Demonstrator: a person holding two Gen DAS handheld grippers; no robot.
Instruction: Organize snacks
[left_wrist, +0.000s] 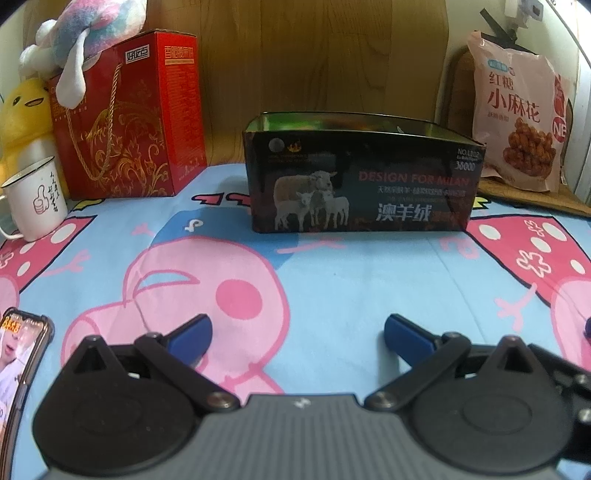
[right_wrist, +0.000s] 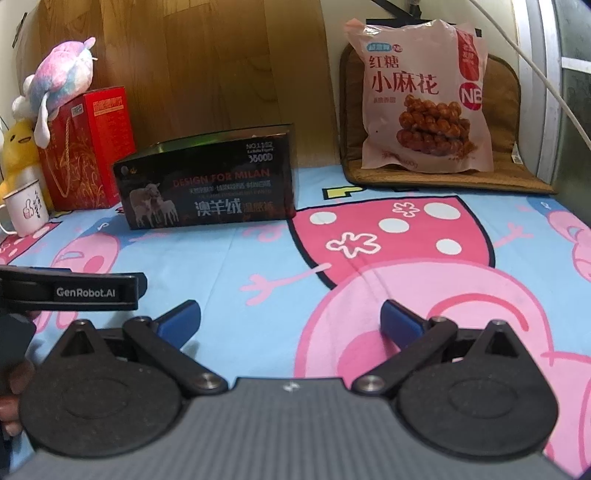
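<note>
A pink snack bag (left_wrist: 521, 114) with brown twists pictured leans upright at the back right, on a brown mat; it also shows in the right wrist view (right_wrist: 421, 99). A dark open-topped box (left_wrist: 360, 177) with sheep printed on it stands mid-table, also in the right wrist view (right_wrist: 210, 184). A red snack gift box (left_wrist: 129, 118) stands back left, also in the right wrist view (right_wrist: 88, 151). My left gripper (left_wrist: 297, 332) is open and empty, well short of the dark box. My right gripper (right_wrist: 290, 319) is open and empty over the cloth.
A white enamel mug (left_wrist: 35, 199), a yellow plush (left_wrist: 24, 114) and a pastel plush (left_wrist: 92, 29) crowd the back left. A phone (left_wrist: 18, 365) lies at the left edge. A brown mat (right_wrist: 436, 177) lies back right. A wooden board backs the table.
</note>
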